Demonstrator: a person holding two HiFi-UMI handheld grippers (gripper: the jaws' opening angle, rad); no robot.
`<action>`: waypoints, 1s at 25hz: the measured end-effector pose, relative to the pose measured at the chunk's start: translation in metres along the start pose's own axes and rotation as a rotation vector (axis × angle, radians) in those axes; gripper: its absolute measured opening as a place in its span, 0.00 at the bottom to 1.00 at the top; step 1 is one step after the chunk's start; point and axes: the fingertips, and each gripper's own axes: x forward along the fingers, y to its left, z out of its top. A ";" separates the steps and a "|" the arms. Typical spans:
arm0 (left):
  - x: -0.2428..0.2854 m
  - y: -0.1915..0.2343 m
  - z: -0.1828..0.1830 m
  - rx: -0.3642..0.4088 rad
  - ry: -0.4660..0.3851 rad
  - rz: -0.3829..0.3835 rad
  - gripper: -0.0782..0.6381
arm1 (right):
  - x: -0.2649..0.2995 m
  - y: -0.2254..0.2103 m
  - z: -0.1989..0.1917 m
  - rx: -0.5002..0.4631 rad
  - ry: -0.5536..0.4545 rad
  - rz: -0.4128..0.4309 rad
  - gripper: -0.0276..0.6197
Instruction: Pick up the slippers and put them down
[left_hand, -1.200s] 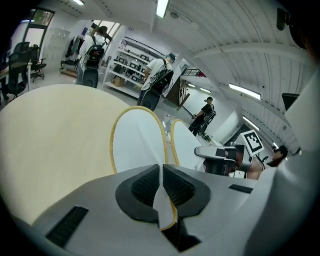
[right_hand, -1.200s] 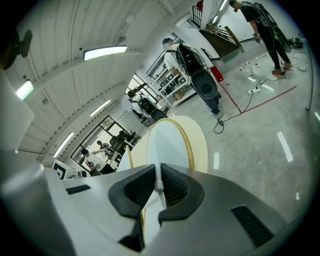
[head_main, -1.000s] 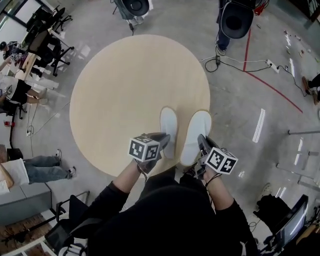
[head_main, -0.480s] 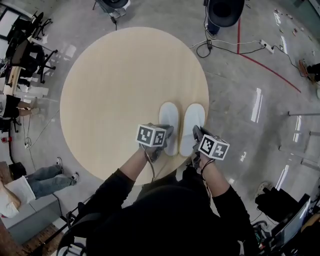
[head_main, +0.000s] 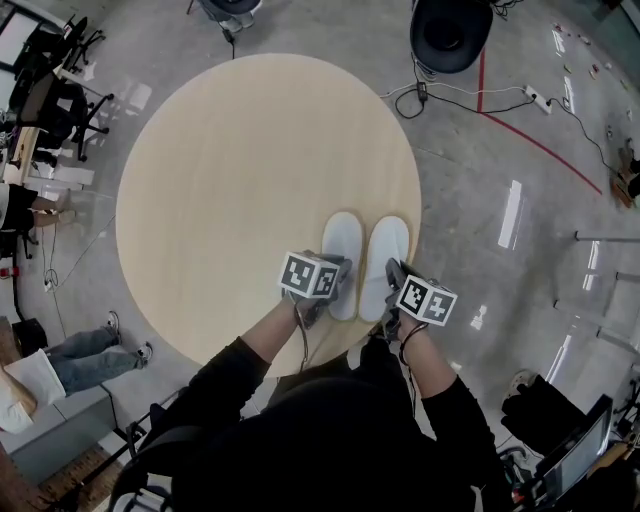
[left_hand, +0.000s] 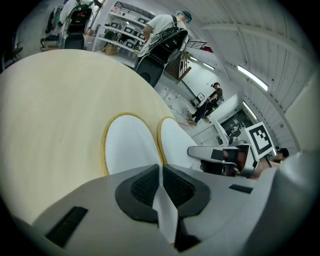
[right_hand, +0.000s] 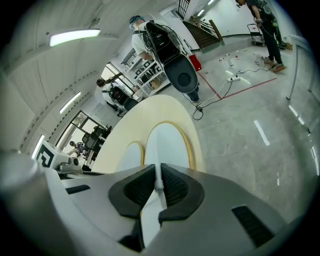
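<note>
Two white slippers with yellow-edged soles lie side by side on the round wooden table, close to its near right edge. My left gripper is shut on the heel edge of the left slipper. My right gripper is shut on the heel edge of the right slipper. In the left gripper view, a white strip of the left slipper is pinched between the pads of the gripper. The right gripper view shows the same on the right slipper, held by the right gripper.
The table's rim runs just right of the slippers, with grey floor beyond. A black office chair stands past the far edge, beside cables and a red floor line. A seated person's legs are at the left.
Both grippers have sunk with the slippers, which were held up over the table's near edge and now rest flat on the tabletop. The jaws stay shut.
</note>
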 end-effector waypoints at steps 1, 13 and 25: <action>-0.001 0.001 -0.001 -0.002 -0.001 0.003 0.16 | 0.000 0.000 0.000 -0.005 0.000 -0.001 0.10; -0.013 -0.001 -0.001 -0.009 -0.051 0.053 0.35 | -0.013 0.014 0.009 -0.083 -0.035 0.013 0.32; -0.061 -0.053 -0.020 -0.108 -0.204 0.012 0.37 | -0.079 0.026 -0.007 -0.076 -0.074 0.057 0.34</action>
